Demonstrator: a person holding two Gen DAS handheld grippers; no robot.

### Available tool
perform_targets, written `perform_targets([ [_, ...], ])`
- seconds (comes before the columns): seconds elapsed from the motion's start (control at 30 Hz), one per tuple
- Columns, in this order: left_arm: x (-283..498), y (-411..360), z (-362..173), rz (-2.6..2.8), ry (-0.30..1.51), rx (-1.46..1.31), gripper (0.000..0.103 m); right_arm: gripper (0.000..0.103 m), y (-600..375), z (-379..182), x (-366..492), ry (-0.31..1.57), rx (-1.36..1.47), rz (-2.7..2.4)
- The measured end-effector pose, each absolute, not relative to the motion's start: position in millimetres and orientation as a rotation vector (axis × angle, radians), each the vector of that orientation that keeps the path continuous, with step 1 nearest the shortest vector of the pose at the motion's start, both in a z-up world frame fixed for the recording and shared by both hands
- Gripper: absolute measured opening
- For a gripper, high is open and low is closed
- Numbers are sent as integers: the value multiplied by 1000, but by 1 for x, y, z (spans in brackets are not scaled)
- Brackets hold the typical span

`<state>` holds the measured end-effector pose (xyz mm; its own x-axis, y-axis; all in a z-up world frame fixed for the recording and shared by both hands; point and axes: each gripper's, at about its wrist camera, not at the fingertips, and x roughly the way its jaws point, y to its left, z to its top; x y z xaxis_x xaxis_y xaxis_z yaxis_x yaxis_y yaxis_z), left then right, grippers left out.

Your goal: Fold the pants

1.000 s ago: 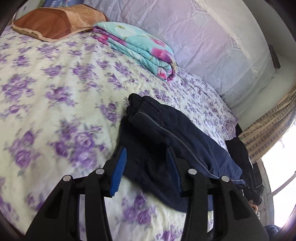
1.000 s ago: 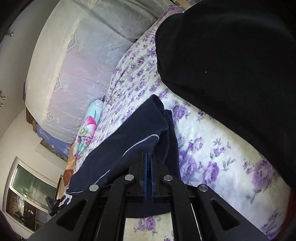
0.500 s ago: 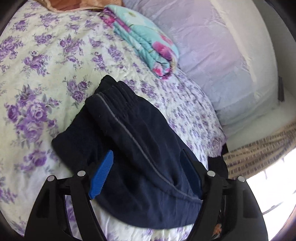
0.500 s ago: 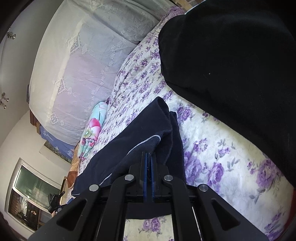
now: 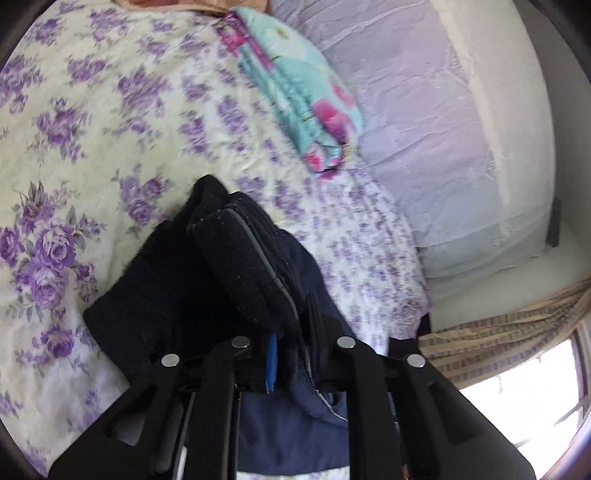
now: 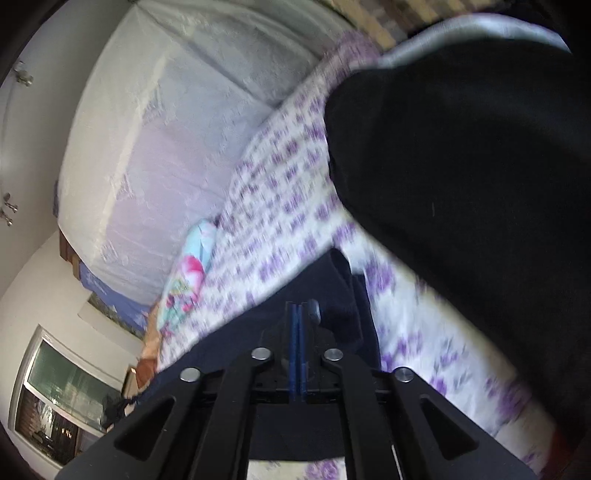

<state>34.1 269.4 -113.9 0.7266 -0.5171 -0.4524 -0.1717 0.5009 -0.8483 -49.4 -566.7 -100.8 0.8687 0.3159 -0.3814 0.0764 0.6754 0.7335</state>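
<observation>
Left wrist: jaws closing on bunched, fuzzy navy pants (image 5: 236, 266).

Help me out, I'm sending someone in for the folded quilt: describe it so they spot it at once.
On the bed with the purple-flowered sheet, look toward the far edge along the pale draped wall. The folded quilt lies there beside a tan pillow. It is the only turquoise thing with pink flowers; the pants nearby are dark navy.
</observation>
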Motion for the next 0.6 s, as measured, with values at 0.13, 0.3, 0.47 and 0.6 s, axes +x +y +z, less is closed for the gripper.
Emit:
perform_targets([
  [0.13, 11, 267, -110, -261, 780, -1006, 12, 1, -572, -86, -73, 533, 751, 146],
  [0.3, 4, 275, -146, -218, 833, -1051, 12, 4, -537, -132, -84, 638, 899, 221],
  [0.47, 5, 274, -138, -237, 807, -1035, 12, 10, -508, -160, -80, 679, 1065, 212],
  [0.6, 6, 272, -132, -241, 803, -1011, 12, 54, -494, -162, -75, 636, 1208, 210],
])
